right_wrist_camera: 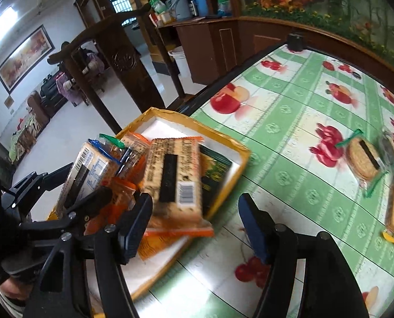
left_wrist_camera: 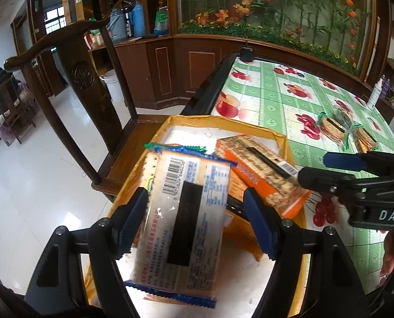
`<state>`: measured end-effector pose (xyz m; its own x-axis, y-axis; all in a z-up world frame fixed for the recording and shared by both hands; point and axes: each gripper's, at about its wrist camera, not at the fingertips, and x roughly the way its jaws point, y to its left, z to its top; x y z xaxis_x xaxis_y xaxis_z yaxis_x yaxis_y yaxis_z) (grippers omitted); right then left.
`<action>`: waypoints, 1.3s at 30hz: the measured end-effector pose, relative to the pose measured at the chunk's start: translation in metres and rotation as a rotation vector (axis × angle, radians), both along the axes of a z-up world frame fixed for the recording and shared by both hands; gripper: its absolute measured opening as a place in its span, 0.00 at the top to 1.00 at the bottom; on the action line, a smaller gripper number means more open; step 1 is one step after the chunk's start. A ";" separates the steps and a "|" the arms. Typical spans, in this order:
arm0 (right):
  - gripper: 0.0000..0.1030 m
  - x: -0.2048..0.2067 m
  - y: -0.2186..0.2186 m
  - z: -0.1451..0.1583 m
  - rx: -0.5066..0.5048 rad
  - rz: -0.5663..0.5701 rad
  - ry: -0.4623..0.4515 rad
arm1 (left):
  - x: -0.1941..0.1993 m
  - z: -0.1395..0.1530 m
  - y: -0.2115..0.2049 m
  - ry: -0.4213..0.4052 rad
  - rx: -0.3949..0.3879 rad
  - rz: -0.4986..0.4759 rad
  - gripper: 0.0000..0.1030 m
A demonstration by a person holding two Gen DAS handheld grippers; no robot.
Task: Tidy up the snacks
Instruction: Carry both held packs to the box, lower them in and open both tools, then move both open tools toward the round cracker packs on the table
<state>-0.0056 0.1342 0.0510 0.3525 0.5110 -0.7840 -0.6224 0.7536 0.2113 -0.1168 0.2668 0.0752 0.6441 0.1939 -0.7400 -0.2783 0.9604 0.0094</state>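
Left wrist view: the left gripper (left_wrist_camera: 195,221) stands with jaws parted around a blue-edged cracker pack (left_wrist_camera: 182,222), whose near end lies in the yellow box (left_wrist_camera: 284,145); the left pad looks to touch the pack, the right pad stands clear. Just beyond it, an orange cracker pack (left_wrist_camera: 260,169) leans over the box's right wall. Past the box, on the green tablecloth (left_wrist_camera: 276,100), lie three small biscuit packets (left_wrist_camera: 332,129).

Right wrist view: the right gripper (right_wrist_camera: 194,225) is spread and empty, with the orange pack just ahead of its left pad, lying on the box.
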 end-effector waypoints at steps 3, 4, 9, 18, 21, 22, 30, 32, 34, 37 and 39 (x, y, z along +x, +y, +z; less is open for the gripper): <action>0.34 0.002 -0.017 0.000 -0.001 -0.023 -0.003 | 0.002 0.003 -0.009 -0.008 0.012 -0.008 0.27; 0.34 0.004 -0.023 -0.001 0.000 -0.039 -0.003 | 0.002 0.004 -0.010 -0.009 0.014 -0.006 0.27; 0.34 0.009 -0.030 0.002 -0.022 -0.079 -0.053 | 0.004 0.009 -0.014 -0.017 0.010 0.006 0.27; 0.31 0.013 0.019 -0.029 -0.166 -0.009 -0.081 | -0.002 0.017 -0.002 -0.027 0.011 0.051 0.27; 0.31 0.007 0.024 -0.030 -0.161 0.029 -0.086 | 0.001 0.017 -0.006 -0.027 0.016 0.043 0.27; 0.31 0.007 0.020 -0.029 -0.160 0.022 -0.086 | 0.002 0.017 -0.008 -0.026 0.015 0.037 0.27; 0.30 0.015 -0.047 -0.017 -0.078 -0.090 -0.037 | 0.022 0.014 -0.051 -0.008 0.006 -0.061 0.26; 0.29 0.017 -0.067 -0.017 -0.091 -0.126 -0.036 | 0.028 0.014 -0.068 -0.004 0.005 -0.094 0.23; 0.29 0.019 -0.088 -0.016 -0.091 -0.163 -0.036 | 0.033 0.014 -0.083 -0.003 0.008 -0.120 0.22; 0.29 0.021 -0.118 -0.016 -0.092 -0.216 -0.031 | 0.044 0.013 -0.107 0.006 0.008 -0.162 0.22; 0.29 0.021 -0.138 -0.016 -0.095 -0.250 -0.029 | 0.050 0.012 -0.121 0.014 0.000 -0.183 0.22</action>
